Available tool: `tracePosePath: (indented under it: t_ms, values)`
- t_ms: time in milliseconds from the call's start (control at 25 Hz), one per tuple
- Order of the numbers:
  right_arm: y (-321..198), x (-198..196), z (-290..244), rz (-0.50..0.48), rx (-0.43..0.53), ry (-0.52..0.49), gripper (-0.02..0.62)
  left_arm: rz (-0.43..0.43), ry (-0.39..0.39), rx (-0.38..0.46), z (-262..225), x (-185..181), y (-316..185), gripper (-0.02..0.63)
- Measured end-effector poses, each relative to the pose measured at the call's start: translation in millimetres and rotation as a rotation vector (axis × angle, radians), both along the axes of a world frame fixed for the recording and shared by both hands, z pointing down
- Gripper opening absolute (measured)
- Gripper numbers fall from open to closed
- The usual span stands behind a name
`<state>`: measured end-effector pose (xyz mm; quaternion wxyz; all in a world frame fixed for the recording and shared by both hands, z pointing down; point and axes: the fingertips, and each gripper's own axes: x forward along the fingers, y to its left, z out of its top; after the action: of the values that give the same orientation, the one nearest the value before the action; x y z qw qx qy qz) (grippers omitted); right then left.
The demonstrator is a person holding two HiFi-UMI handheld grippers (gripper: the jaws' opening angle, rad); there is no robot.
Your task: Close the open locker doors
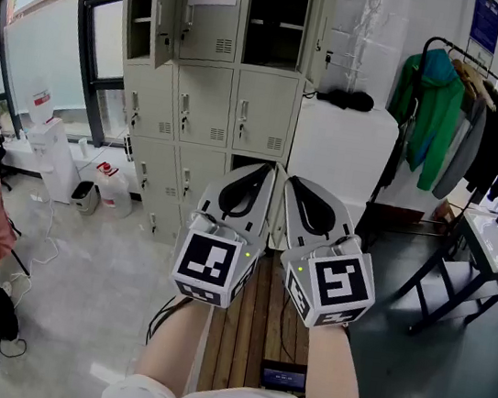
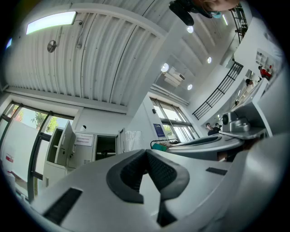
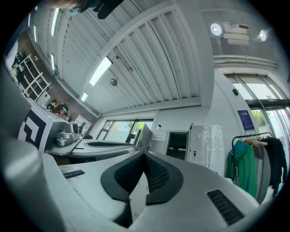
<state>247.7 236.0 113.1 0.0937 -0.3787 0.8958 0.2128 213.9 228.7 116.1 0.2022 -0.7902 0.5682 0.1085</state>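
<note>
With left gripper [image 1: 267, 173] and right gripper [image 1: 293, 183] both closed and empty, the 2 open top-row locker doors, left door [image 1: 167, 22] and right door [image 1: 320, 28], stand well ahead and above.

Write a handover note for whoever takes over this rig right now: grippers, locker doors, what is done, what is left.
Left gripper: shut, empty, touching nothing.
Right gripper: shut, empty, close beside the left.
Locker unit: stands ahead, beyond the wooden bench.
Top-left compartment: open, its door swung out.
Top-right compartment: open, its door swung to the right.
Top-middle door with the paper notice: closed, like the row below it.
Done: no door closed yet.
Left: push both top doors shut. The grippers hide part of the lower lockers, so check there too.
</note>
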Motion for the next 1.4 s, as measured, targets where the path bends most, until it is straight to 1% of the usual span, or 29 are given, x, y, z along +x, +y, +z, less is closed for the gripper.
tracePosePath:
  t_ms: [360, 480, 600, 720, 1040, 1240, 1400]
  values:
    - [-16, 21, 7, -0.022, -0.007, -0.019, 0.020, -0.015, -0.007, 0.003, 5, 19, -10, 0.026]
    - [-19, 24, 9, -0.044, -0.012, -0.031, 0.020, -0.025, 0.005, -0.004, 8, 18, -14, 0.027]
    - [-24, 22, 11, -0.053, -0.015, -0.018, 0.020, -0.043, 0.021, -0.013, 8, 15, -21, 0.026]
    - [-33, 22, 11, -0.062, -0.018, -0.015, 0.020, -0.050, 0.016, -0.019, 9, 15, -31, 0.026]
    - [-71, 15, 3, -0.060, 0.018, -0.021, 0.020, -0.042, 0.000, -0.015, 4, 8, -74, 0.028]
    - [-109, 7, 1, -0.041, 0.019, -0.034, 0.020, -0.015, 0.000, -0.020, 3, -3, -111, 0.028]
    - [-143, -6, -2, -0.032, 0.028, -0.022, 0.020, -0.017, 0.004, -0.016, -1, -17, -146, 0.028]
